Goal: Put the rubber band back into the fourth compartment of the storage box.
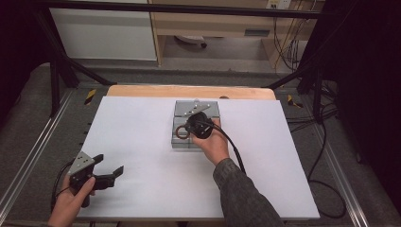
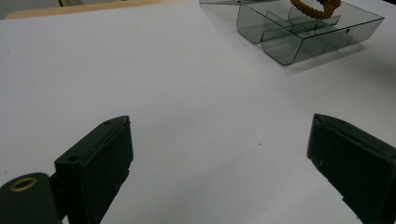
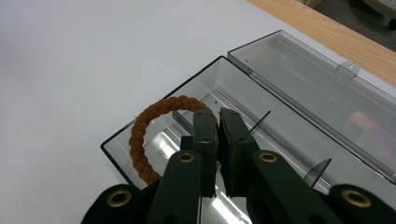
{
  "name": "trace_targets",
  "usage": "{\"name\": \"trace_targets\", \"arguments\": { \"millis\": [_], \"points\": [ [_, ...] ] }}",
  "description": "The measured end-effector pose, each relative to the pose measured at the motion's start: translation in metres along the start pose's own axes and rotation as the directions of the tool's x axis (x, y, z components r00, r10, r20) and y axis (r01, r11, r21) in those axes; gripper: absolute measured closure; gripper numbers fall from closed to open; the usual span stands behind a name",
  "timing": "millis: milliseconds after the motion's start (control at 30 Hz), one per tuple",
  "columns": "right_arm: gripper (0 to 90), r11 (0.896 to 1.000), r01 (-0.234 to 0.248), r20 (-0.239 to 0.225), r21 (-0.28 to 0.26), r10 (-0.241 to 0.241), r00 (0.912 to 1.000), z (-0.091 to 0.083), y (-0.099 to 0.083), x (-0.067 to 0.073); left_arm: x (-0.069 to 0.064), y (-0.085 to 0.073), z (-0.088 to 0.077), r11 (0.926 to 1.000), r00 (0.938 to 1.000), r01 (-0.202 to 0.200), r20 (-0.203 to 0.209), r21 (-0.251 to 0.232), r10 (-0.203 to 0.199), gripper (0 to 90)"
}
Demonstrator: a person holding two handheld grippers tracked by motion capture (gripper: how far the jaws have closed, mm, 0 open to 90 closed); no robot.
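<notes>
White sheet [image 1: 142,142] on wooden table [image 1: 142,91]

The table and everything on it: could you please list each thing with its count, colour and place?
braided ring: one, orange-brown, at the near end of the box, pinched by the right gripper.
compartment box: one, clear smoky plastic, lid open, on the white sheet's far middle.
white sheet: one, white, covering most of the table.
table: one, light wood, edge showing beyond the sheet.
left gripper: one, black with a grey plate, fingers wide apart, held at the sheet's near left corner.
right gripper: one, black, fingers closed on the ring over the box.
</notes>
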State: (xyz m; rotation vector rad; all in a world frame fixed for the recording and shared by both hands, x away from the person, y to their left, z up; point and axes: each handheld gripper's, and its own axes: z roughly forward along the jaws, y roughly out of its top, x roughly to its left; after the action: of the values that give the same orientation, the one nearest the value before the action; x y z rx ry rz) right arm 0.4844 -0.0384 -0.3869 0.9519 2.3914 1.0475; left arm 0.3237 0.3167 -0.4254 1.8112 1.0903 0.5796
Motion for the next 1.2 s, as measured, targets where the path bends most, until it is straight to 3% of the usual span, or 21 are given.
{"name": "trace_targets", "arguments": {
  "millis": [1200],
  "points": [
    [85.6,0.998,0.031,0.011,0.047,-0.031,0.9994,0.016,-0.003,0.006,0.0,0.0,0.0,1.0,1.0,-0.005,0.007,0.003,0.005,6.7]
  ]
}}
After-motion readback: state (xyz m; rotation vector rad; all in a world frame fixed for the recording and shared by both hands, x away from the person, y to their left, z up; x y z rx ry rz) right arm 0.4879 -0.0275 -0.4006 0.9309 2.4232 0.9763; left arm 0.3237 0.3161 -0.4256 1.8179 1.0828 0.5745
